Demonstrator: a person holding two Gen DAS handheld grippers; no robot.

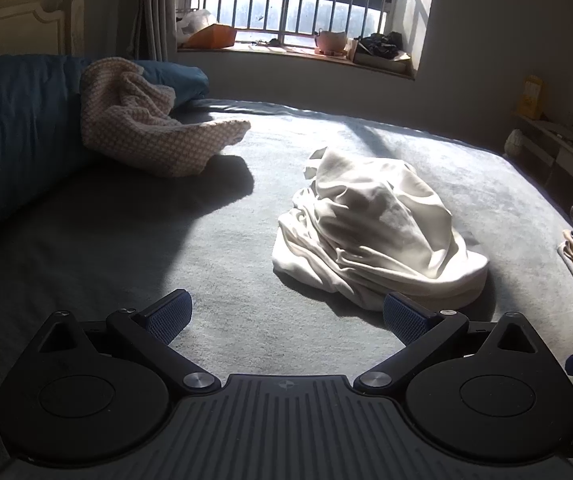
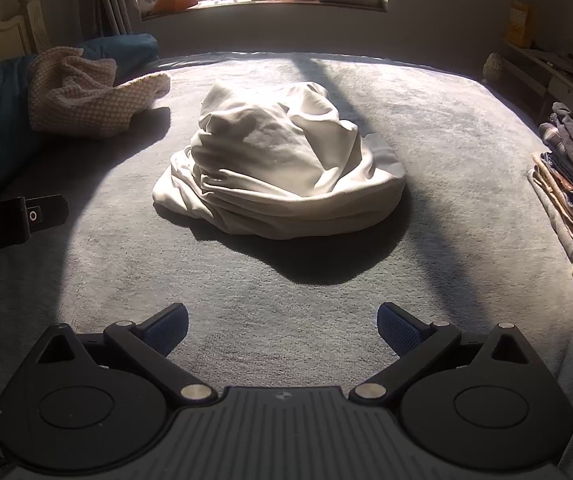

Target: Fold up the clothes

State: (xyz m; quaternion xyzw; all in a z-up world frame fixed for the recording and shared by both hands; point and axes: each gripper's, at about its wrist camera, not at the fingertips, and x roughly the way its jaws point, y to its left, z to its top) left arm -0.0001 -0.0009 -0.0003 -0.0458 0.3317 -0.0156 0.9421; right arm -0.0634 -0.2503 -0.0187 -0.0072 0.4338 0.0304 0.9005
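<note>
Two grippers sit nearest to us, the left gripper (image 1: pixel 286 316) and the right gripper (image 2: pixel 282 326), each with its jaws spread wide and nothing between them. We hold both low over the grey bed (image 2: pixel 286 312), short of the cloth, which we judge is a ready stance before the first grasp.

One white garment (image 2: pixel 282 168) lies just ahead in a crumpled mound near the middle of the bed, in the patch of sun; it sits straight in front of the right gripper and ahead and to the right of the left one (image 1: pixel 374 232). Nothing of it is spread or folded yet, so we judge the task is at its start.

Beyond it to the left, one checked cloth (image 1: pixel 146 128) slumps against the blue bedding (image 1: pixel 14 128). At the right edge a stack of clothes (image 2: pixel 570 160) rests, perhaps set there out of the way; we cannot count its pieces. Farthest off, one barred window (image 1: pixel 298 0) lets the light in.
</note>
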